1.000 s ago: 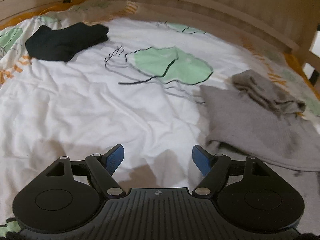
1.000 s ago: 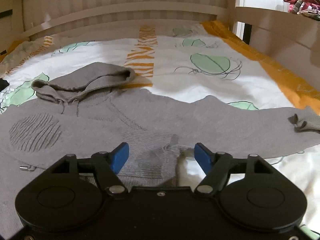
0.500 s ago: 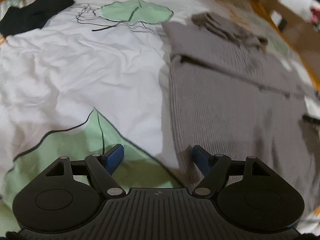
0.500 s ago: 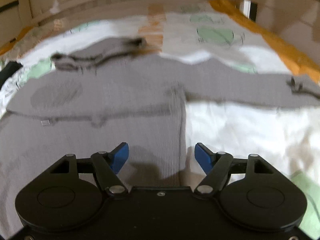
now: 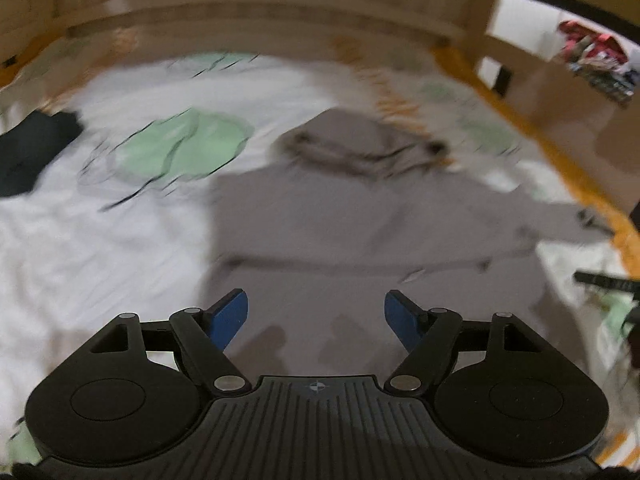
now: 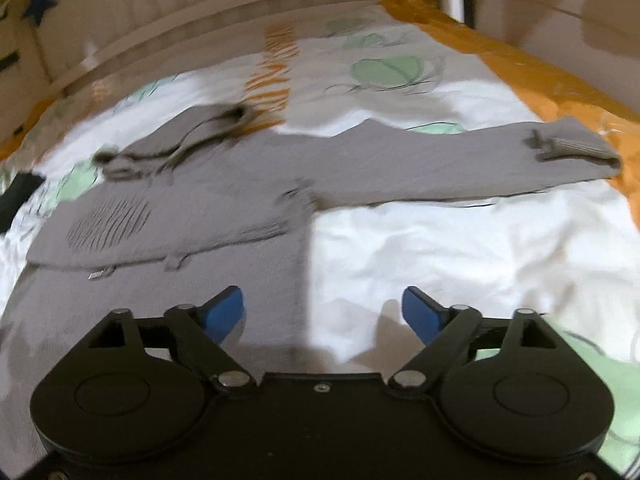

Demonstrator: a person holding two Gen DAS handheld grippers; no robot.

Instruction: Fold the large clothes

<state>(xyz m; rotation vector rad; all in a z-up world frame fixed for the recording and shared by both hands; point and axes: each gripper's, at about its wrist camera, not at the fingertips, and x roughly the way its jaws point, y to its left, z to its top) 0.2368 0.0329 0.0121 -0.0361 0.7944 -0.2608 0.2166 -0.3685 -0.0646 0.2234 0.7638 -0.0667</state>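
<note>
A grey hooded sweater (image 5: 360, 232) lies flat on the bed, hood toward the headboard. One sleeve is folded across its chest (image 6: 160, 220); the other sleeve (image 6: 460, 164) stretches out to the right. My left gripper (image 5: 316, 316) hovers open above the sweater's lower body, nothing between its blue pads. My right gripper (image 6: 322, 314) hangs over the sweater's right side edge and the white sheet; its jaws are opening and hold nothing. Both views are motion-blurred.
A white sheet (image 6: 460, 248) with green leaf prints and an orange border covers the bed. A black garment (image 5: 28, 156) lies at the far left. A wooden headboard (image 5: 260, 8) runs along the back, a wooden rail (image 5: 532, 76) at the right.
The left gripper has swung from the bare sheet rightward and up over the sweater. The right gripper has drawn back to the sweater's side edge and its jaws have widened.
</note>
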